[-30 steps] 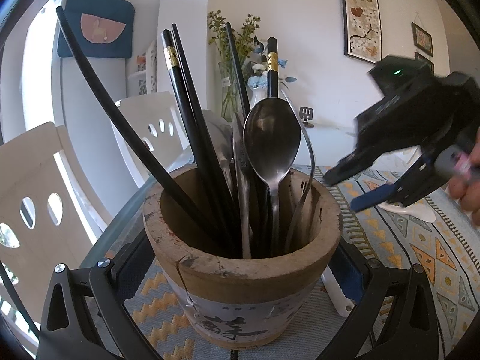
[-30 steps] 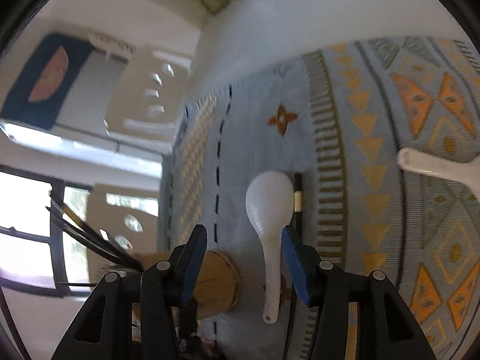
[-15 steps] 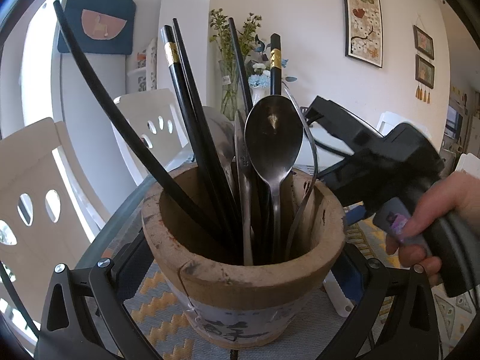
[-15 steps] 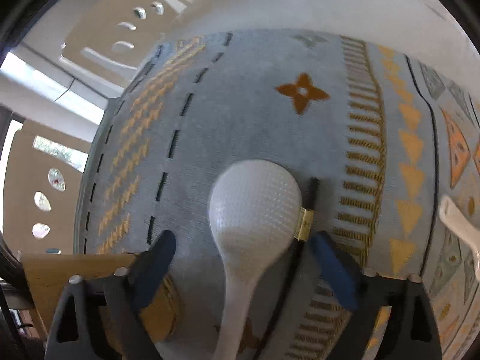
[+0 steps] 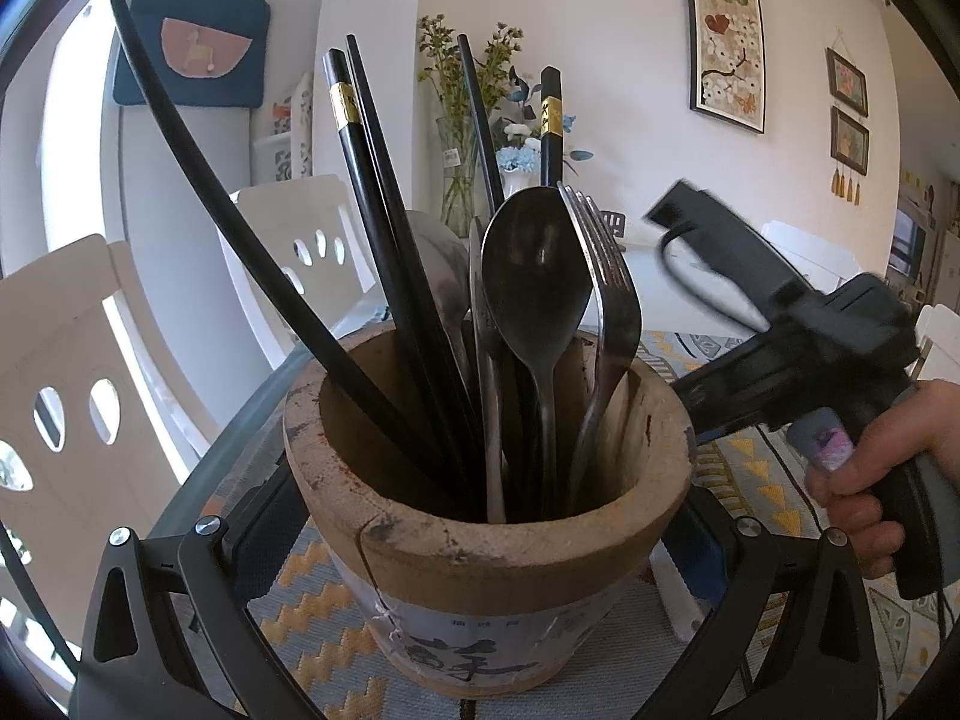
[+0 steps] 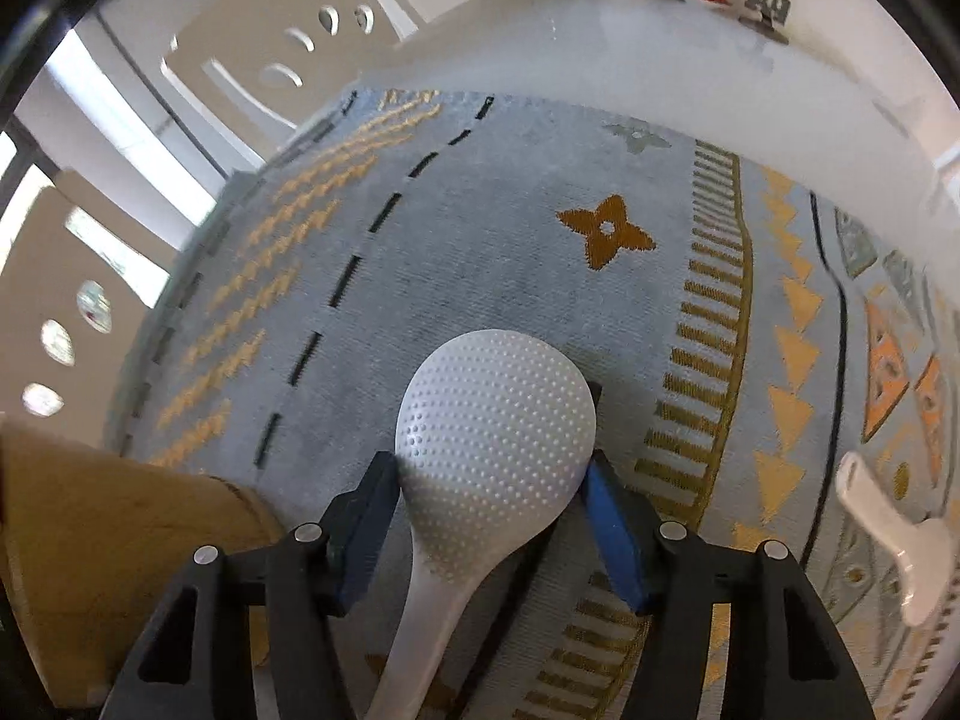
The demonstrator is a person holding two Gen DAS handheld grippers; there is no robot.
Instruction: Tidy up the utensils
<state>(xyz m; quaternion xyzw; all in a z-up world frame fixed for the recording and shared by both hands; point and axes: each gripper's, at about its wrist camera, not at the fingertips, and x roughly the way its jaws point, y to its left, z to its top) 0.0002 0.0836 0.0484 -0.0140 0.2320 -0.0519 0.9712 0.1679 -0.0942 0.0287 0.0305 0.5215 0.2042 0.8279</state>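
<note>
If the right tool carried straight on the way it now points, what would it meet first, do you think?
Most likely the mat: the paddle already sits between the pads of the right tool, whose jaws have been closing on it.

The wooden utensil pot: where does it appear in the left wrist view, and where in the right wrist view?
Left wrist view: the wooden utensil pot fills the lower centre, with a metal spoon standing in it.
Right wrist view: only part of its side shows, at the lower left edge, left of the white rice paddle.
Shared landmark: the blue and yellow patterned mat on which it stands.
</note>
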